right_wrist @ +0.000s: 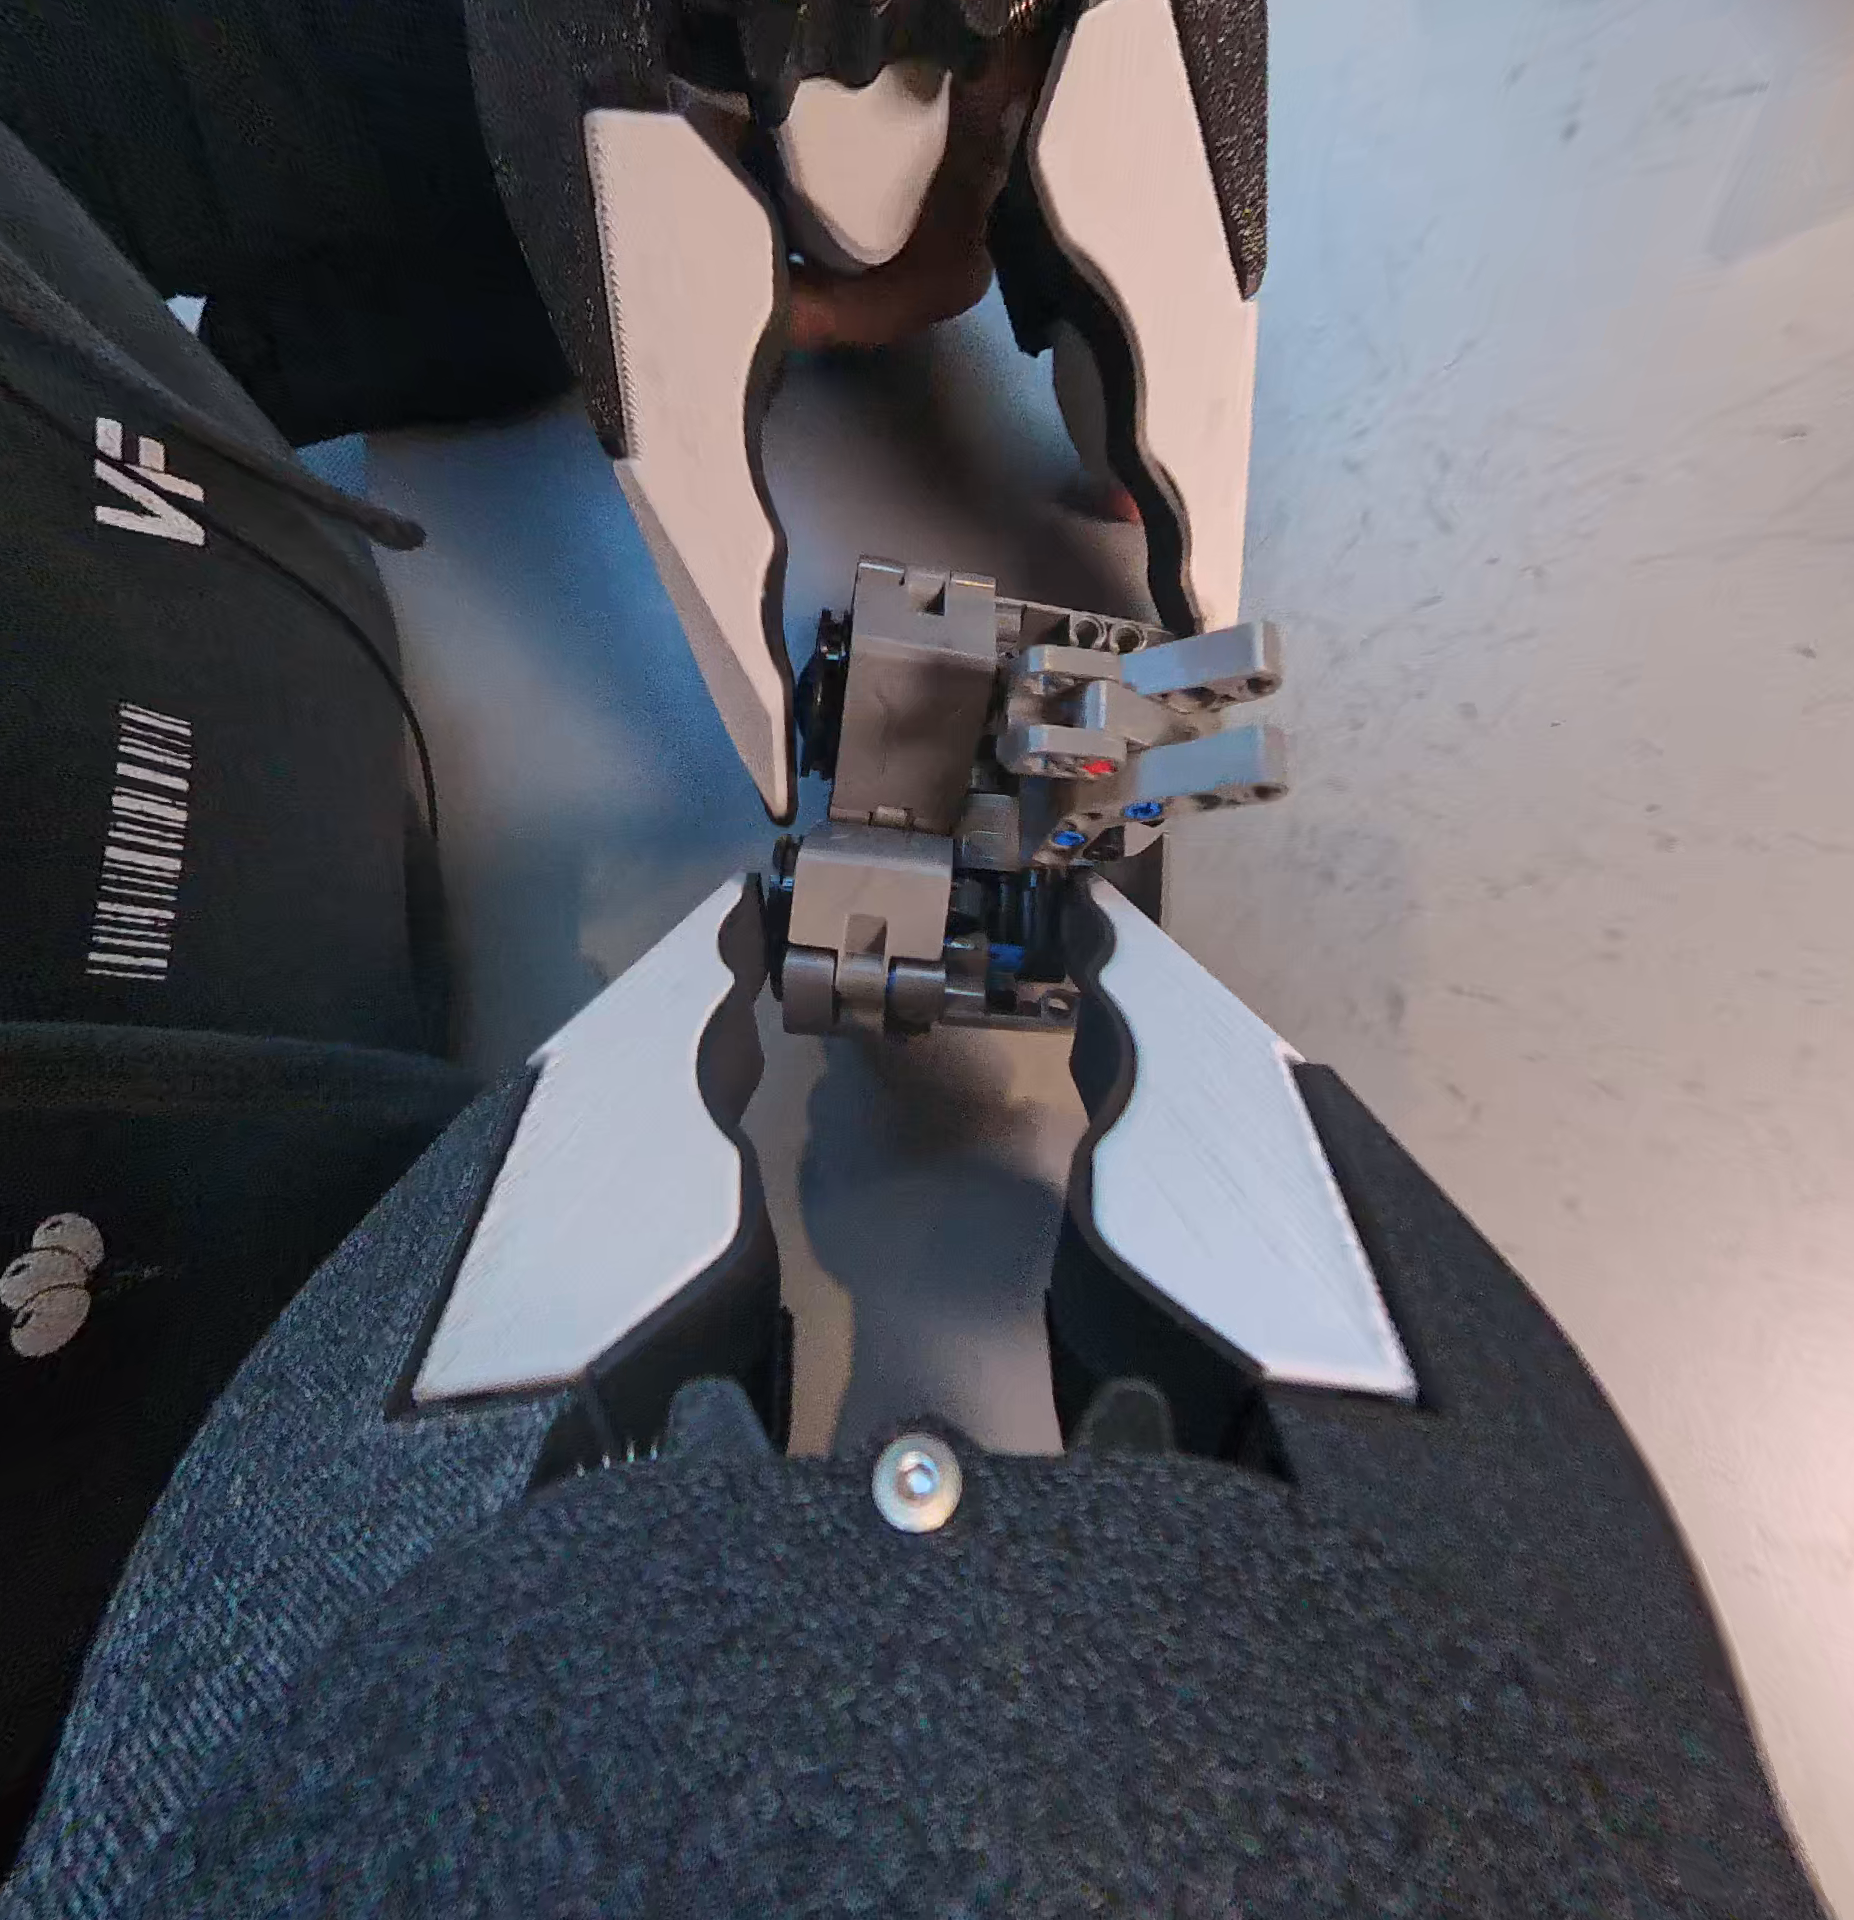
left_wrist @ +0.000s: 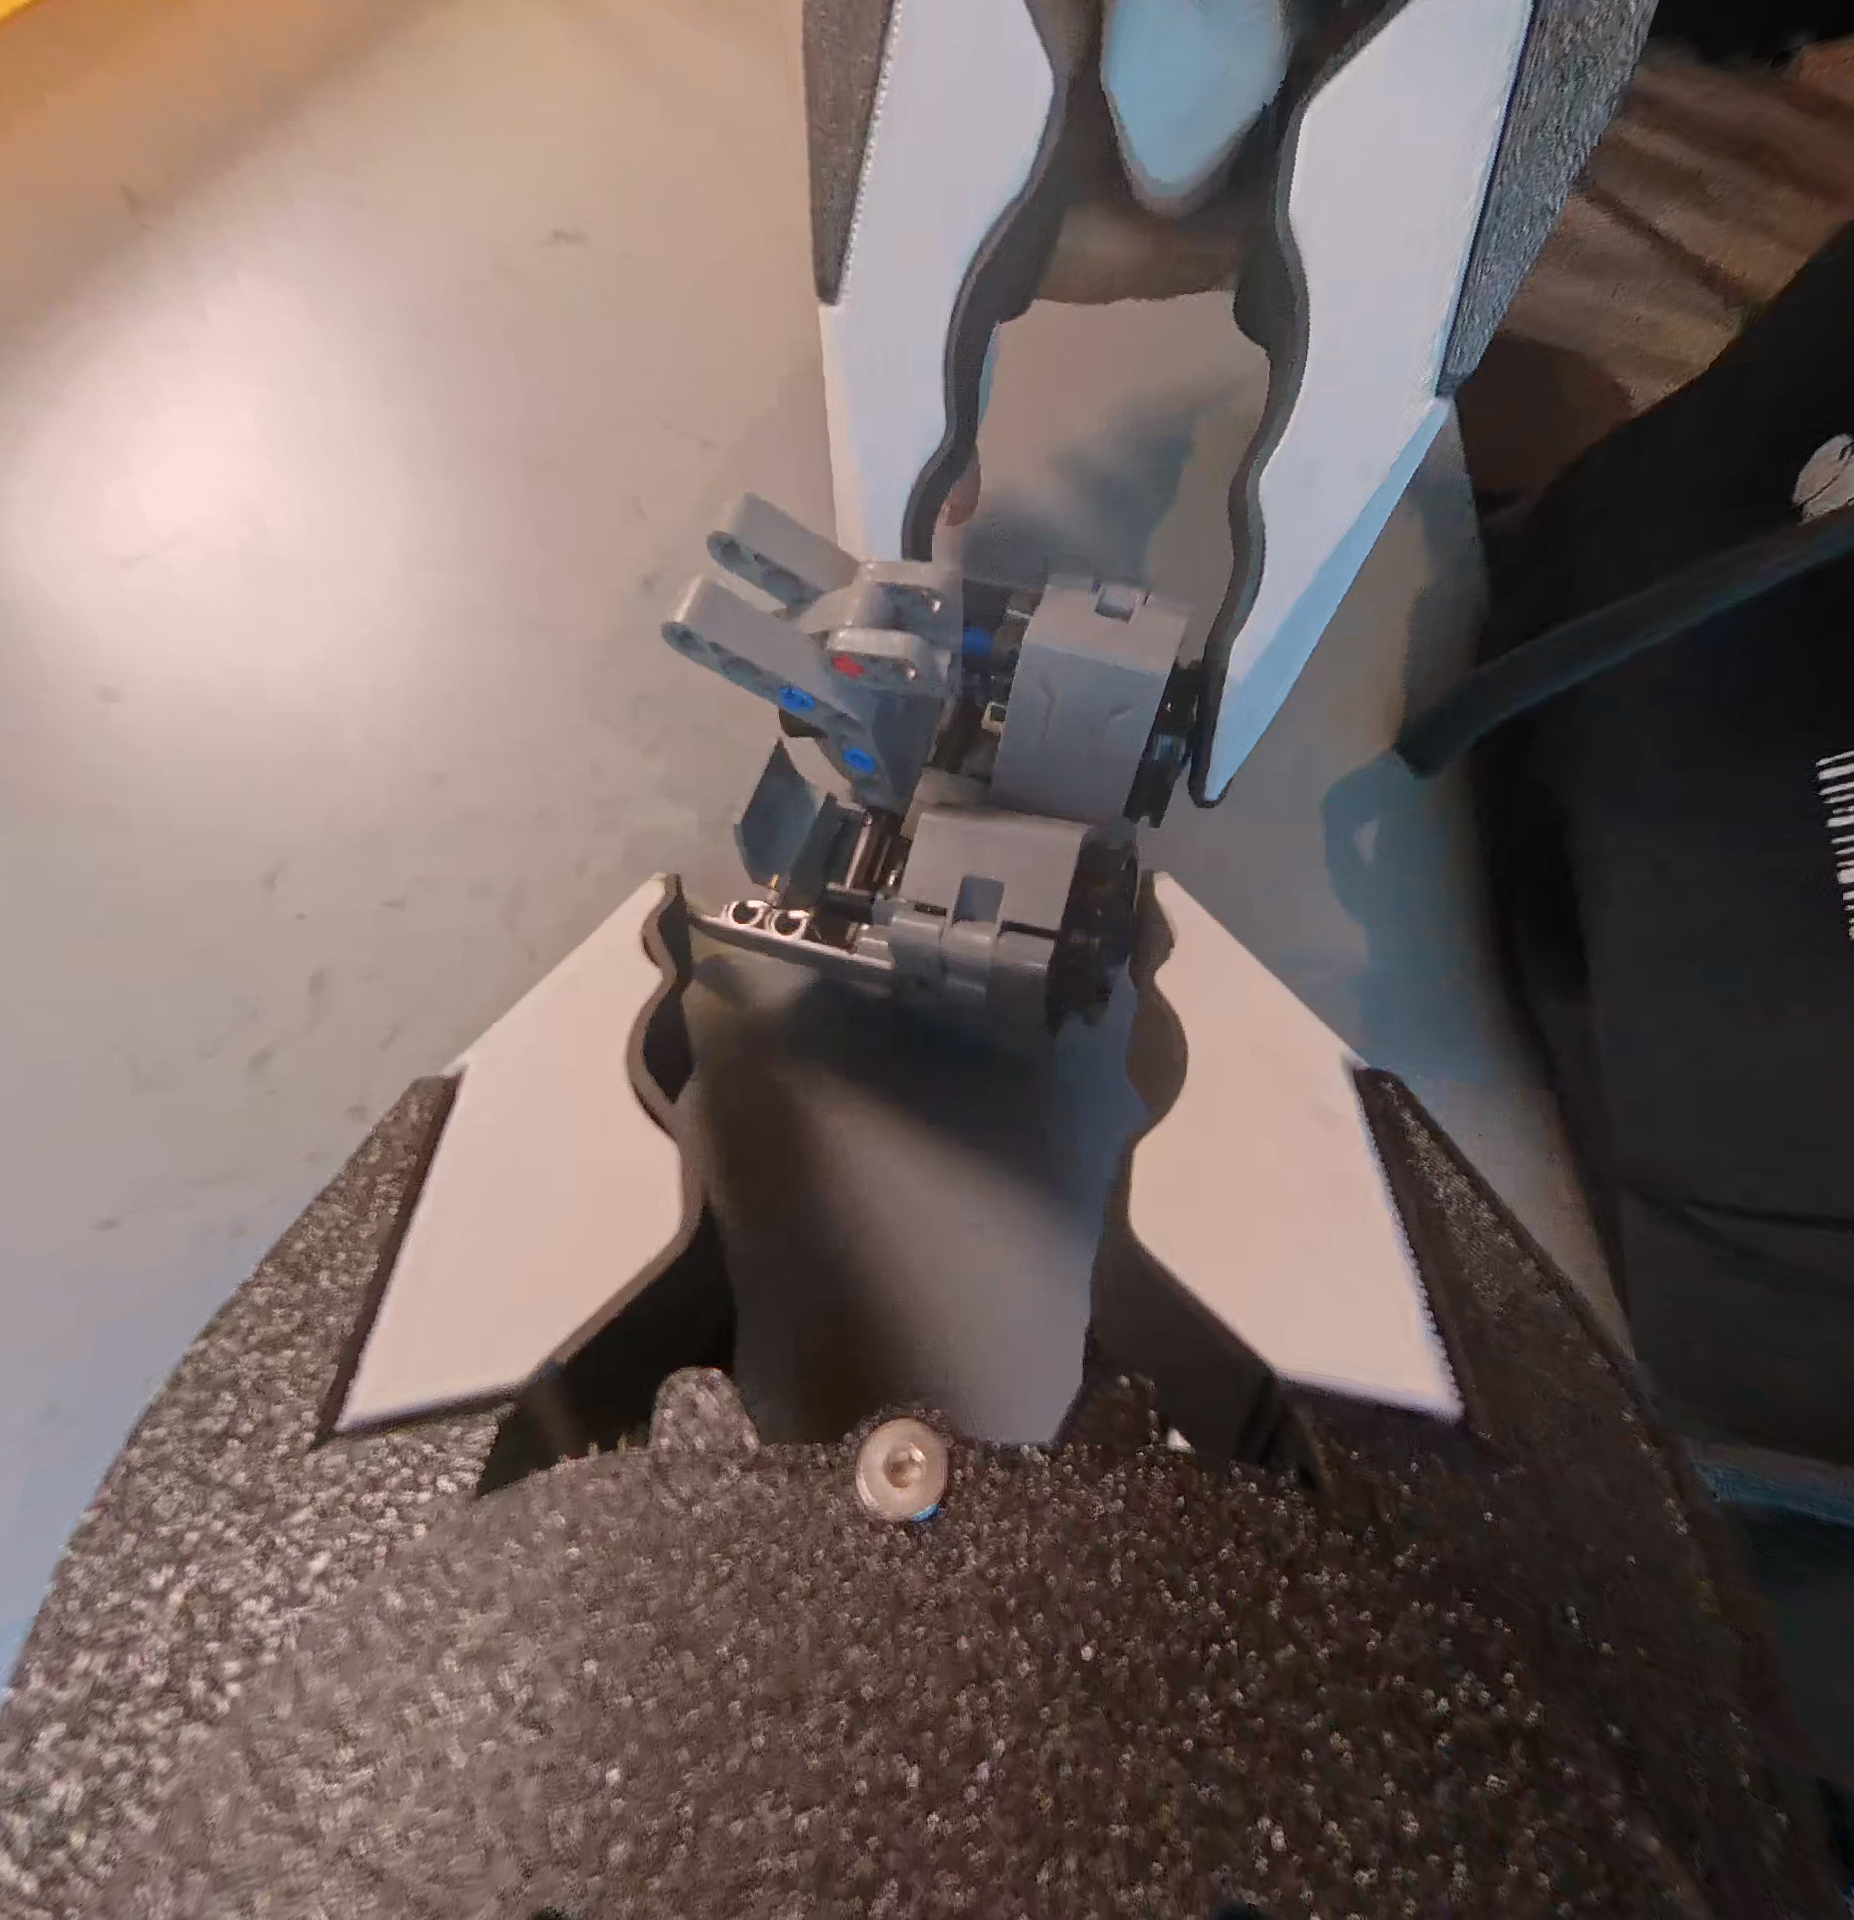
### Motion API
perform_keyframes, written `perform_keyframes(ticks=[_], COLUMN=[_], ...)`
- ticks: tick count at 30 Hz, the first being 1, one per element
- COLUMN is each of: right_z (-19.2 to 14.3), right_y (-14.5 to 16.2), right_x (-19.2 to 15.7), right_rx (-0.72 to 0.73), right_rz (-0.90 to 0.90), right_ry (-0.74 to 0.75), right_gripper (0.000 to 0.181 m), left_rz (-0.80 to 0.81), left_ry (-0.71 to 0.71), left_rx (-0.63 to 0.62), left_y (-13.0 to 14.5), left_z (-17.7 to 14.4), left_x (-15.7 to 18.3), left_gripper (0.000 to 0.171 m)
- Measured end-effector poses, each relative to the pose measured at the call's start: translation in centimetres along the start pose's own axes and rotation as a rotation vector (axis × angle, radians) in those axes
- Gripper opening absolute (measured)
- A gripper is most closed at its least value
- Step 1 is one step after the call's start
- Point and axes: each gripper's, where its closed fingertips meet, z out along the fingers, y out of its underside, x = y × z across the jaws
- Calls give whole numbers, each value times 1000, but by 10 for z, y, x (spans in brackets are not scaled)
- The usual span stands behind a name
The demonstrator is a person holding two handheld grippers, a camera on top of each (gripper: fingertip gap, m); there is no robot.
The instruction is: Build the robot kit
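Right gripper: white fingers with black wavy inner pads, closed on the near end of a grey brick-built model.

Model: grey blocks and beams, blue and red pins, two forked beams projecting to the right; a black wheel at its left side.

Left gripper: enters from the top, facing the right one, fingers closed on the model's far end.

Table: pale, scuffed surface.

Person's black garment: at left, white printed marks.
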Motion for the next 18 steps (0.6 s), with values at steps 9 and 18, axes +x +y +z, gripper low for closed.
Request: perform_keyframes(ticks=[9,18], right_z=[0,2], right_y=[-2,-5], right_x=[-6,-4], right_rx=[13,17], right_rz=[-51,-261], right_ry=[-61,-24], right_gripper=[49,49], left_rz=[42,126], left_ry=[-33,-89], left_rx=[-14,-26], left_y=[4,4], left_z=[0,3], left_x=[3,0], left_gripper=[86,88])
